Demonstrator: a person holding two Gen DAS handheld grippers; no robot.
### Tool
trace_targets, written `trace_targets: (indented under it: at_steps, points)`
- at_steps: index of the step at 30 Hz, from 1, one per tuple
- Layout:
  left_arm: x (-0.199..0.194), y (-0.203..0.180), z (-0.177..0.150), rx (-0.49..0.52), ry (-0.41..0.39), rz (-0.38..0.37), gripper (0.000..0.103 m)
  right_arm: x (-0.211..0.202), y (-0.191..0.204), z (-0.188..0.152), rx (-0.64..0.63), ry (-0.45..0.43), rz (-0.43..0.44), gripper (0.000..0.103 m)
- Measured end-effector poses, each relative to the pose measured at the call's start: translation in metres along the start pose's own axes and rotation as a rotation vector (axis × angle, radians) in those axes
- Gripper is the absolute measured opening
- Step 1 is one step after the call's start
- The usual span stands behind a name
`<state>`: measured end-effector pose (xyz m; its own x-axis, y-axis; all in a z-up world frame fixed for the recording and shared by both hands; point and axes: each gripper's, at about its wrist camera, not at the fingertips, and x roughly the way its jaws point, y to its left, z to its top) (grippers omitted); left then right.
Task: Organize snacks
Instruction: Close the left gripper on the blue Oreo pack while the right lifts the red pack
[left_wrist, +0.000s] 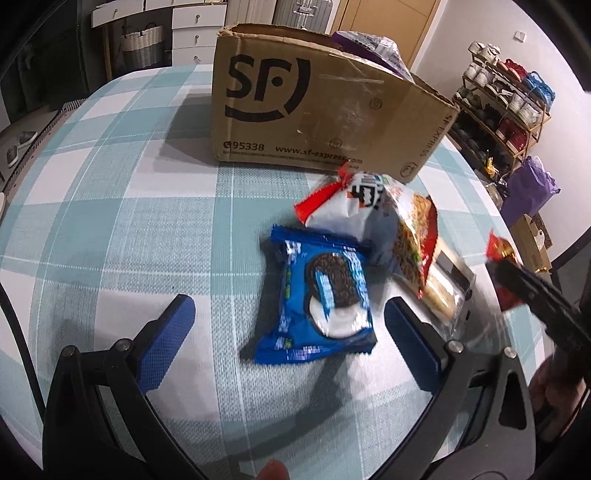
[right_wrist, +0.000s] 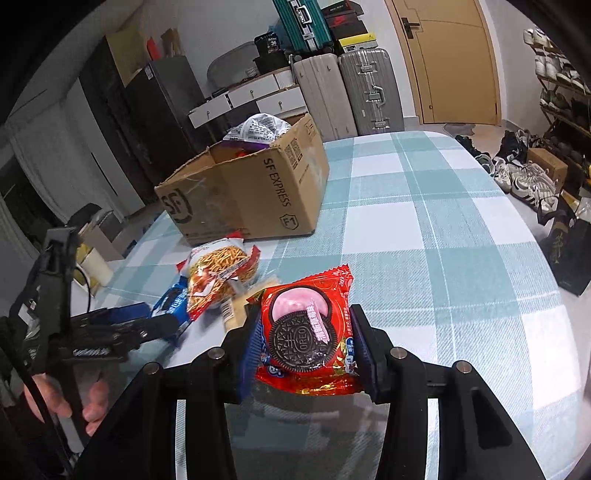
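Note:
A blue Oreo packet (left_wrist: 321, 299) lies flat on the checked tablecloth, between the blue pads of my left gripper (left_wrist: 288, 314), which stands open around it without touching. Behind it lean a red-and-white noodle snack bag (left_wrist: 380, 221) and a clear-wrapped pale snack (left_wrist: 443, 291). My right gripper (right_wrist: 303, 343) is shut on a red Oreo packet (right_wrist: 306, 332), held above the table. That red packet (left_wrist: 502, 258) shows at the right edge of the left wrist view. The open SF cardboard box (right_wrist: 251, 192) stands behind the snacks with a purple-and-white bag (right_wrist: 255, 129) sticking out.
The round table (right_wrist: 443, 229) has bare checked cloth to the right of the box. Suitcases (right_wrist: 365, 88), drawers and a door stand behind. A shoe rack (left_wrist: 509, 103) and a purple bag (left_wrist: 528, 188) sit past the table's right edge.

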<state>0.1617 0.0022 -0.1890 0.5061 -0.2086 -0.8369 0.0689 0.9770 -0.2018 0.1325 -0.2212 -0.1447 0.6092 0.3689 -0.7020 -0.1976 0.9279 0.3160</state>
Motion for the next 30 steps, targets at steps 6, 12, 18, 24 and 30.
trace_targets:
  at_steps: [6, 12, 18, 24, 30]
  points:
    - [0.008, 0.002, 0.012, -0.005, 0.000, 0.001, 0.102, -0.009, 0.005, -0.005, -0.012, -0.012, -0.009, 0.045]
    - [0.011, 0.003, 0.015, 0.003, -0.010, -0.013, 0.099, -0.014, 0.012, -0.007, -0.025, -0.022, -0.009, 0.045]
    - [0.009, 0.001, 0.014, 0.032, -0.019, 0.009, 0.081, -0.015, 0.014, -0.009, -0.026, -0.023, -0.012, 0.045]
    - [0.007, -0.011, 0.010, 0.134, -0.023, 0.050, 0.041, -0.018, 0.017, -0.009, -0.026, -0.026, -0.002, 0.045]
    - [-0.001, -0.006, 0.009, 0.124, -0.017, -0.001, 0.041, -0.027, 0.025, -0.010, -0.033, -0.040, 0.002, 0.045]
